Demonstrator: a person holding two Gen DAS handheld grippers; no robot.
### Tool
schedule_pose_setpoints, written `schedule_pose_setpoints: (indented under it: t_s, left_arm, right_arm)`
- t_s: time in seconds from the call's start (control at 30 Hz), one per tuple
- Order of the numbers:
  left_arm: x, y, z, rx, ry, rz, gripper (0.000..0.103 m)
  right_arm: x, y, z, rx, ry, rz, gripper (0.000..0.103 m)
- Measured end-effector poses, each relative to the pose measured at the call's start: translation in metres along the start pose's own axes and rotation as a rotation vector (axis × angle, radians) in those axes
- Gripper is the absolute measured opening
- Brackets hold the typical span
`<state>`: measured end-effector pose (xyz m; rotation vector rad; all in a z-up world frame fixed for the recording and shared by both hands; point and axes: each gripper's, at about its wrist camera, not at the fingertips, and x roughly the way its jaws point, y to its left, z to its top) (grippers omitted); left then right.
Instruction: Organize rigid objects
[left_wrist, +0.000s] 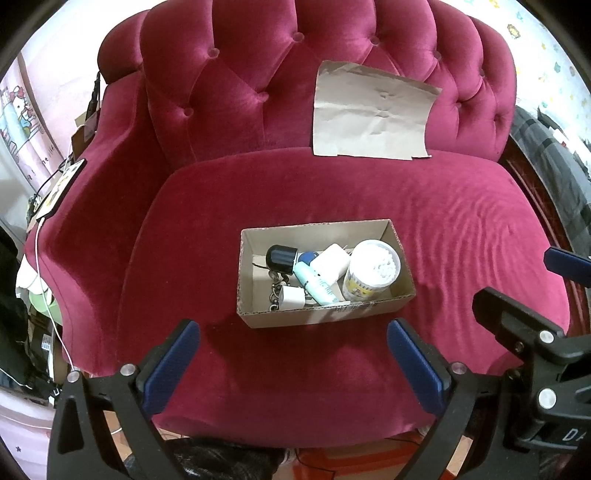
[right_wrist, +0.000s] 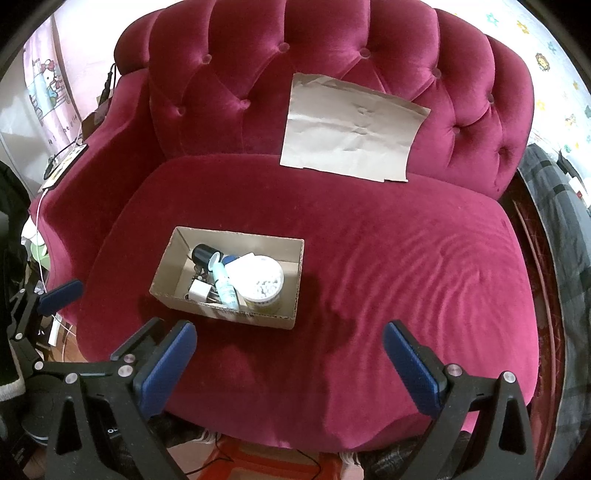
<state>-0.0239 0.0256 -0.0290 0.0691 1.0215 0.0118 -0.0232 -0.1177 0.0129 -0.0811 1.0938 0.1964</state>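
Observation:
An open cardboard box (left_wrist: 399, 240) (right_wrist: 166, 269) rests on the seat of a crimson velvet armchair (left_wrist: 332, 192) (right_wrist: 369, 240). Inside lie a round tub of cotton swabs (left_wrist: 373, 267) (right_wrist: 260, 282), a pale blue tube (left_wrist: 317, 286) (right_wrist: 226, 288), a black cap (left_wrist: 281, 257) (right_wrist: 204, 254), a white block (left_wrist: 330, 263), a small white plug (left_wrist: 291, 297) (right_wrist: 198, 291) and keys (left_wrist: 274, 286). My left gripper (left_wrist: 293, 326) hangs open just in front of the box, holding nothing. My right gripper (right_wrist: 290, 328) is open over the seat's front, right of the box.
A creased brown paper sheet (left_wrist: 369, 114) (right_wrist: 351, 129) leans against the tufted backrest. A phone with a white cable (left_wrist: 59, 188) (right_wrist: 64, 164) lies on the left armrest. Clutter sits on the floor at left, dark bedding (left_wrist: 561, 177) at right. The right gripper (left_wrist: 561, 291) shows in the left wrist view.

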Motion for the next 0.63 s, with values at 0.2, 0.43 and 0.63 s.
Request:
schedule_pose_setpoints:
  t_s: [0.2, 0.43, 0.63]
  left_arm:
    - [-0.004, -0.001, 0.001, 0.001, -0.006, 0.000, 0.103]
    - [-0.009, -0.001, 0.001, -0.005, -0.013, -0.003, 0.103]
    - [-0.013, -0.001, 0.000, -0.004, -0.025, 0.002, 0.103]
  right_arm:
    - [-0.003, 0.001, 0.001, 0.000, -0.004, -0.001, 0.103]
    - [-0.010, 0.001, 0.002, 0.007, -0.012, -0.002, 0.103]
    - [-0.014, 0.003, 0.001, 0.006, -0.017, 0.000, 0.103]
